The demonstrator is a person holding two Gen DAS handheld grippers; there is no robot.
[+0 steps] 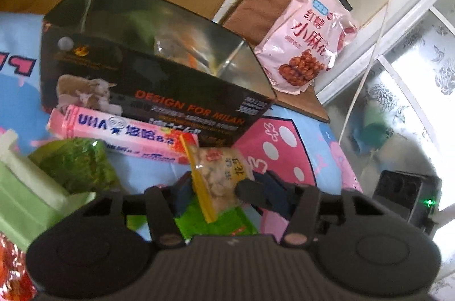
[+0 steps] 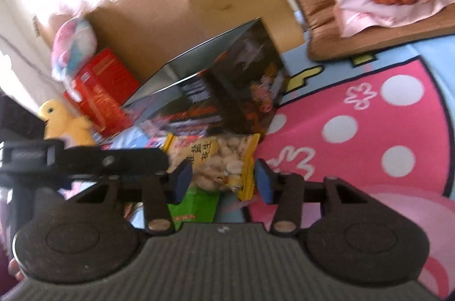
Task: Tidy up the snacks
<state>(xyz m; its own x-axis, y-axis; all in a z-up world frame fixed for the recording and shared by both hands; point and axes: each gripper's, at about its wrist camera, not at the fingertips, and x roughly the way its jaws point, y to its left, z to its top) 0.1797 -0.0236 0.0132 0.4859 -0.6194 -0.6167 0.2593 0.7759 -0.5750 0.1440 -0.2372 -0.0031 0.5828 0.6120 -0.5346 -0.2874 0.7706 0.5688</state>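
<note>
A small yellow-edged peanut packet [image 1: 217,174] is between the fingers of my left gripper [image 1: 219,187], which is shut on it. In the right wrist view the same packet [image 2: 219,164] sits between the open blue pads of my right gripper [image 2: 224,181], with gaps on both sides, and the left gripper's black finger [image 2: 113,159] reaches it from the left. The black open-topped box [image 1: 148,79] stands just beyond, with a clear-wrapped snack inside; it also shows in the right wrist view [image 2: 216,99]. A pink UHA candy pack [image 1: 119,134] lies against the box front.
A big pink snack bag [image 1: 307,39] leans on a brown cushion [image 1: 267,2] behind the box. Green packets [image 1: 76,164] lie at left and a green pack [image 2: 196,205] under the grippers. A red box [image 2: 99,90] and yellow duck toy [image 2: 65,124] stand left. Pink-blue bedsheet [image 2: 369,130] underneath.
</note>
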